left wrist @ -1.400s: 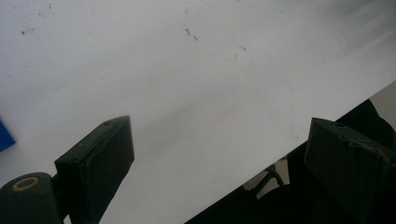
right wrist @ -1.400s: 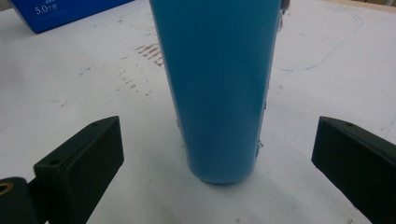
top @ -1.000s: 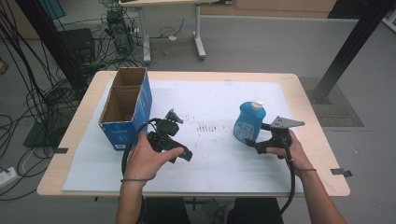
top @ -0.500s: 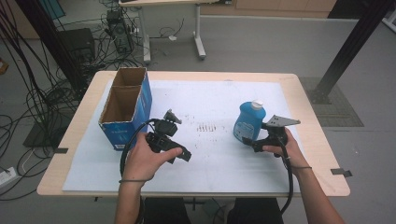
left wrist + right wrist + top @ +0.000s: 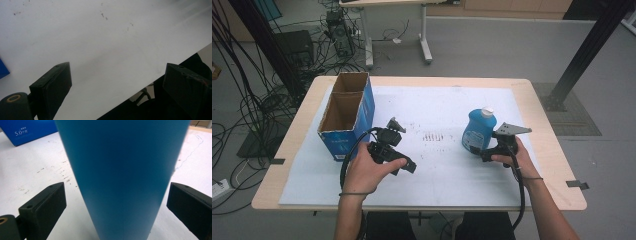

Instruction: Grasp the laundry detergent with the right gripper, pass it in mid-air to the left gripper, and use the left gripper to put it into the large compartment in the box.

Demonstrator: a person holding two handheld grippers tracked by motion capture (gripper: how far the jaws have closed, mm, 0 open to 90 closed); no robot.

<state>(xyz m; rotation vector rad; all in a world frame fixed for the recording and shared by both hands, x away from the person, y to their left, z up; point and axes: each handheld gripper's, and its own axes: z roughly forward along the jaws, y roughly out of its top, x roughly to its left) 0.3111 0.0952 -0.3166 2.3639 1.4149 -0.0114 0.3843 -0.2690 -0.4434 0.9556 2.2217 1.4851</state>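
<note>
One blue detergent bottle point(image 5: 478, 131) with a white cap stands upright on the white sheet point(image 5: 437, 110) covering the wooden table point(image 5: 542, 100), right of centre. One blue cardboard box point(image 5: 347, 115), open at the top with two compartments, stands well apart from it at the sheet's left edge. There are two grippers. The right gripper point(image 5: 477, 150) sits just beside the bottle's lower part, and in the right gripper view its jaws stand wide with the bottle's blue body point(image 5: 122, 175) between them, a gap showing at each side, so neither pad touches it. That view also shows white print on the box point(image 5: 27, 131), which the high view leaves illegible. The left gripper point(image 5: 409, 166) is held over bare sheet between box and bottle; its own view shows the jaws wide apart with nothing between them, over the marked sheet point(image 5: 100, 45) and its near edge.
</note>
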